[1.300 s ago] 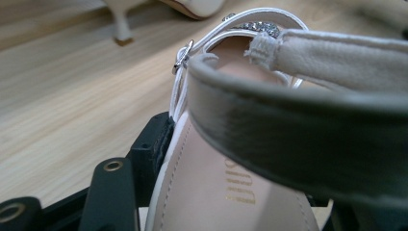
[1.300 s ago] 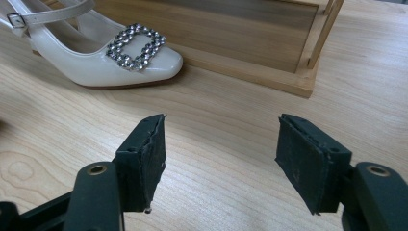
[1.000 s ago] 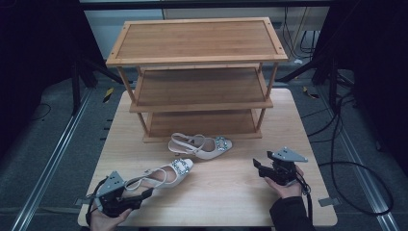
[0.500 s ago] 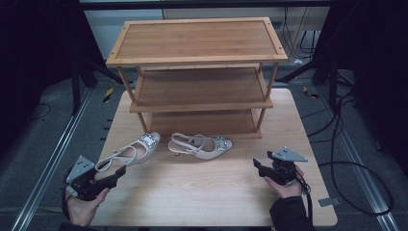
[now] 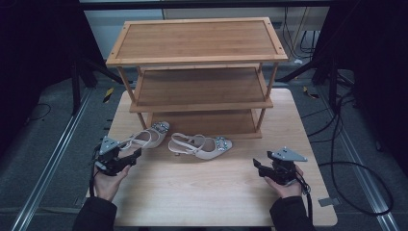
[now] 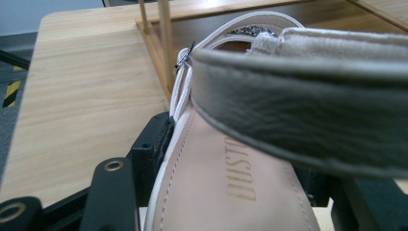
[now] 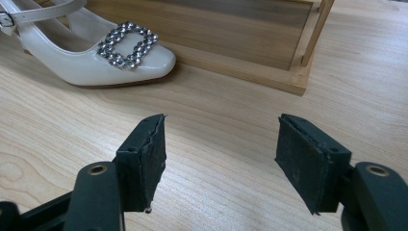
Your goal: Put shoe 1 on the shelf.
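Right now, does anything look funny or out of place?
Yes. The two shoes aren't paired: one lies alone before the rack, while the left claw grips the other at its heel, pointing slantwise at the rack.

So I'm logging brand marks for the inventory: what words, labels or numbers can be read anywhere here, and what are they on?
"DUSTO": gold stamped letters on the insole of the shoe in the left tool, seen in the left gripper view; the strap cuts off the end of the word, so it may run on.
Other shoe: a rhinestone buckle, no lettering.
Shelf rack, table: no text.
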Motion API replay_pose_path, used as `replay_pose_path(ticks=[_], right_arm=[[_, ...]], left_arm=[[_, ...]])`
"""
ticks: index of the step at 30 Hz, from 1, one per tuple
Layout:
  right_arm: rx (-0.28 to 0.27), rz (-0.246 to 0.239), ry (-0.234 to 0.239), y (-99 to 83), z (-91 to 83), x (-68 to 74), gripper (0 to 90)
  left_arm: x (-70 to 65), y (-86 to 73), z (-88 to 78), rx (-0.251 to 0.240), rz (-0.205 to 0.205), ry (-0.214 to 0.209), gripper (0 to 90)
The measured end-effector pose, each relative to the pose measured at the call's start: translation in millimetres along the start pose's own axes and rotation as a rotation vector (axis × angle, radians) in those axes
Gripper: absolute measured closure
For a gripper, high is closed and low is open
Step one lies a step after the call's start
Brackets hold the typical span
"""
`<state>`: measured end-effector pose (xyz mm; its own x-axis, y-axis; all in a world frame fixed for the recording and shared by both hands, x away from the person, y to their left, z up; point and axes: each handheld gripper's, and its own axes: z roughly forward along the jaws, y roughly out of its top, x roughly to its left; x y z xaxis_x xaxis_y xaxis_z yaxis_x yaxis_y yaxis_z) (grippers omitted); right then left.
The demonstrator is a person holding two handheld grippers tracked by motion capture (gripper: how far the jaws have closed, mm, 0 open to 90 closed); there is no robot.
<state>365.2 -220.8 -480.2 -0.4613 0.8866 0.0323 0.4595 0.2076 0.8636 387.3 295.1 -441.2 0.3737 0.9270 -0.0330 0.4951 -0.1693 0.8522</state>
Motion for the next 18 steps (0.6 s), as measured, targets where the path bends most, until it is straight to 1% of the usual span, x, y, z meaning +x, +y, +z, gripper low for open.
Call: replay_pose_path(ticks=[1,2,3,4,6,8,9,10,14,16,18], right_arm=[[0.000,-0.001,0.000,0.0,0.0,0.1,34.8],[0.000,-0.001,0.000,0.0,0.0,0.1,34.8],[0.000,-0.006,-0.001,0.0,0.0,0.1,34.9],[0.001,-0.005,0.000,-0.1,0.0,0.1,34.8],[0.002,-0.007,0.001,-0.3,0.4,0.1,34.9],[0.006,-0.006,0.002,-0.8,0.9,0.3,34.9],[0.007,-0.005,0.005,-0.9,1.1,0.4,34.9],[0.008,-0.006,0.007,-0.9,1.5,0.7,34.9],[0.008,-0.011,0.010,-1.2,2.2,0.9,34.9],[0.010,-0.009,0.012,-1.2,2.4,0.8,34.9],[0.013,-0.011,0.010,-1.4,3.2,1.0,34.9]], left_arm=[[-1.3,2.0,4.5,0.000,-0.003,0.001,40.0],[-1.3,2.0,4.5,0.000,-0.003,0.001,40.0],[-5.1,5.8,13.5,0.000,-0.004,0.005,40.0],[-6.8,7.5,17.6,0.000,-0.001,0.008,40.0],[-9.1,8.9,25.9,-0.005,-0.008,0.008,40.1],[-11.4,10.4,34.4,0.000,-0.004,0.020,40.1],[-12.2,10.8,38.3,0.001,-0.009,0.025,40.2],[-12.0,11.3,41.2,0.003,-0.008,0.026,40.1],[-12.1,15.1,53.1,0.002,-0.018,0.061,40.2],[-11.4,16.0,57.2,-0.011,-0.030,0.064,40.4],[-10.1,15.0,62.4,-0.008,-0.040,0.058,40.4]])
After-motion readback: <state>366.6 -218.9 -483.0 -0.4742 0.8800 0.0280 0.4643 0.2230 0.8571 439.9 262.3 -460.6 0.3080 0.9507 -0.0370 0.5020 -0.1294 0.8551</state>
